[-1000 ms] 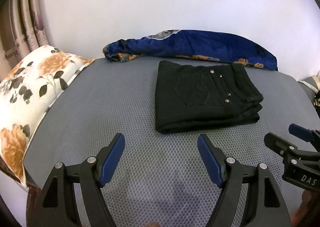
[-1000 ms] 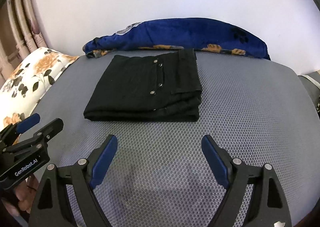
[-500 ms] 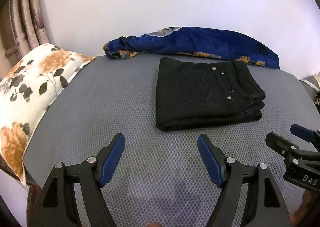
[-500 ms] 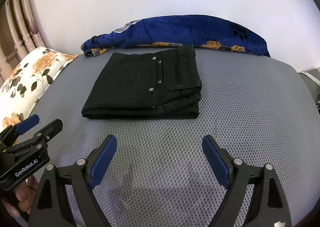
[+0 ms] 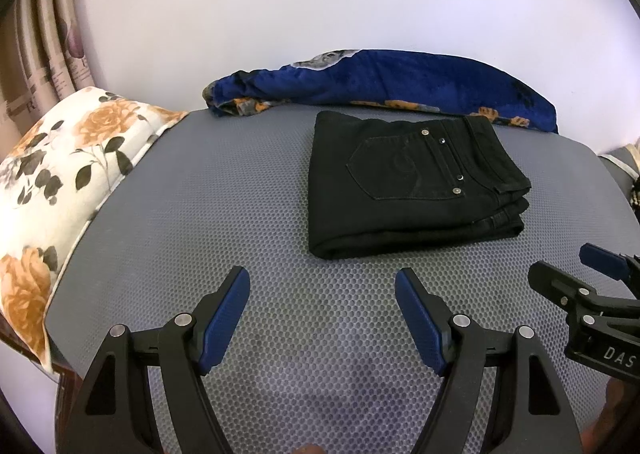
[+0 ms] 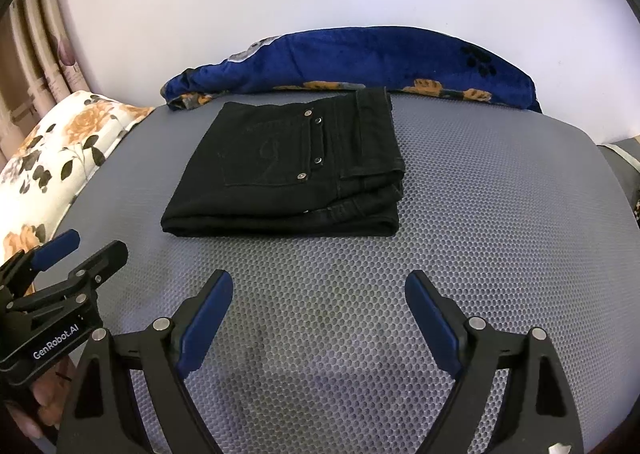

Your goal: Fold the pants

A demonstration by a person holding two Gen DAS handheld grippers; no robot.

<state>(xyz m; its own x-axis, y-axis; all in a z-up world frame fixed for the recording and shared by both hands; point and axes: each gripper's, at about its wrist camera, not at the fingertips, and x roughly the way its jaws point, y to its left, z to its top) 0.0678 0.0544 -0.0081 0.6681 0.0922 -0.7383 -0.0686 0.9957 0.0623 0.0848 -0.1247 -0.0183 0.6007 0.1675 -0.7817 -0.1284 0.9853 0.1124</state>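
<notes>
Both grippers' fingers (image 5: 222,318) (image 6: 434,324) gape, released, with folded black pants (image 5: 408,181) lying well ahead.

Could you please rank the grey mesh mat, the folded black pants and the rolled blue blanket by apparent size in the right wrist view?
1. Grey mesh mat, by far the largest.
2. Folded black pants.
3. Rolled blue blanket; it lies farther back, so its ranking below the pants is unsure.
</notes>
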